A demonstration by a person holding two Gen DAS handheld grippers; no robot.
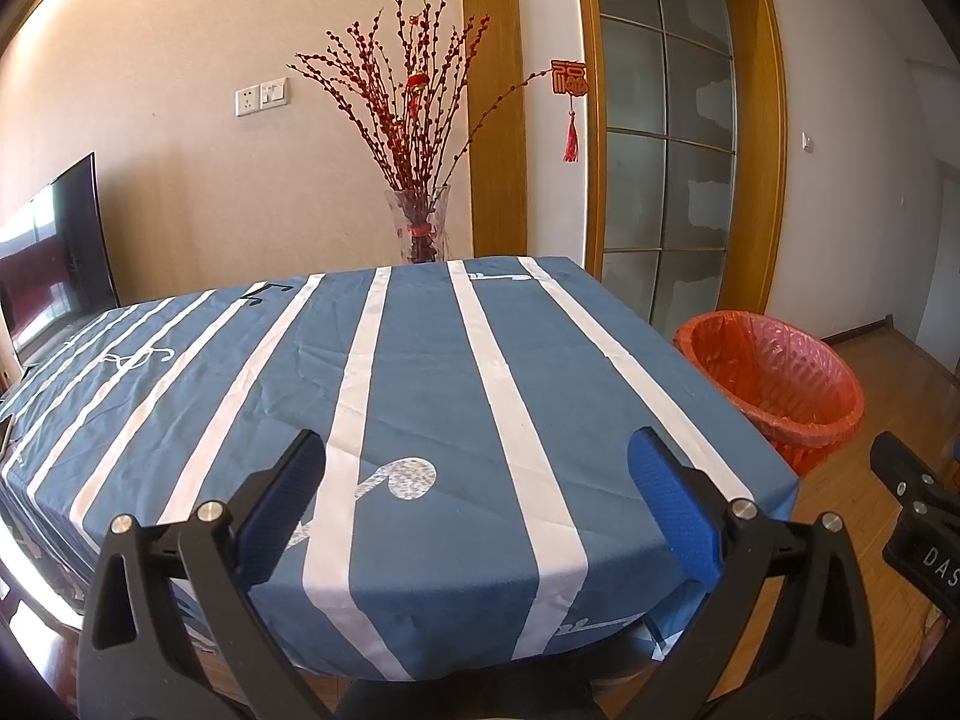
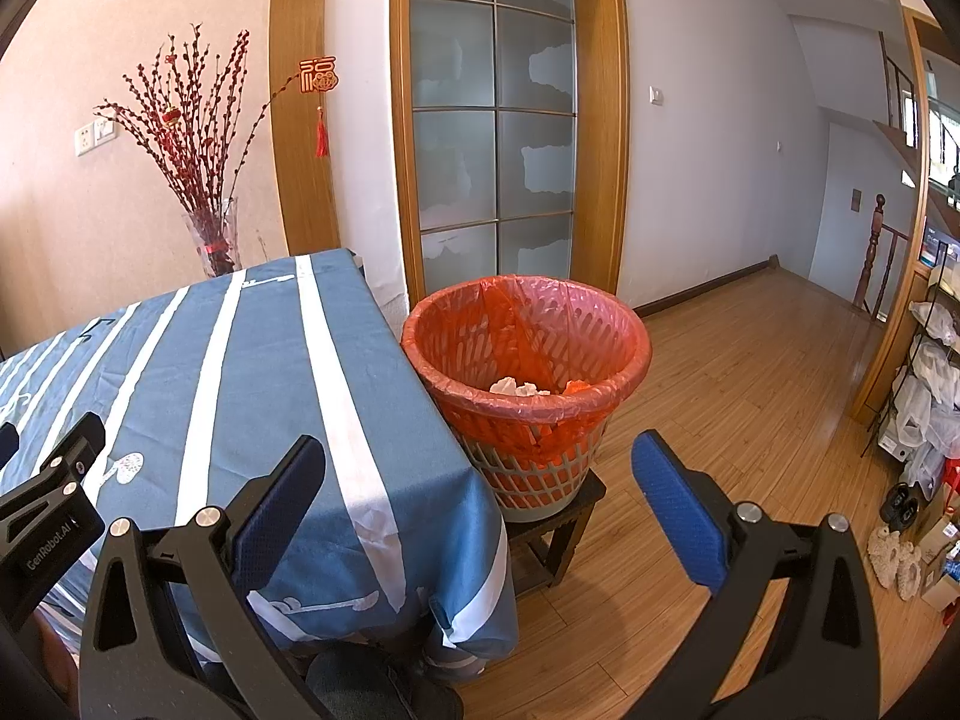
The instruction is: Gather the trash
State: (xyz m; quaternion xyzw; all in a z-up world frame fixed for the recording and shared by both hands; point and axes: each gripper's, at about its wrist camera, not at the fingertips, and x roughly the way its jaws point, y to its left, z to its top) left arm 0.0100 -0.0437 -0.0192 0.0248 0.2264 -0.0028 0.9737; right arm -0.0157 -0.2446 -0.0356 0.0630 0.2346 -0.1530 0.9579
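Note:
A grey lattice waste basket (image 2: 528, 360) lined with a red plastic bag stands on a low dark stool to the right of the table; white crumpled paper (image 2: 519, 387) lies inside it. The basket also shows in the left wrist view (image 1: 774, 384). My left gripper (image 1: 474, 486) is open and empty above the near edge of the blue striped tablecloth (image 1: 420, 360). My right gripper (image 2: 480, 492) is open and empty, held over the table's right corner, short of the basket. No trash shows on the cloth.
A glass vase of red branches (image 1: 420, 228) stands behind the table. A television (image 1: 54, 252) is at the left. A glass door (image 2: 492, 120) is behind the basket. Wooden floor (image 2: 750, 390) stretches right to a rack of bags (image 2: 930, 390).

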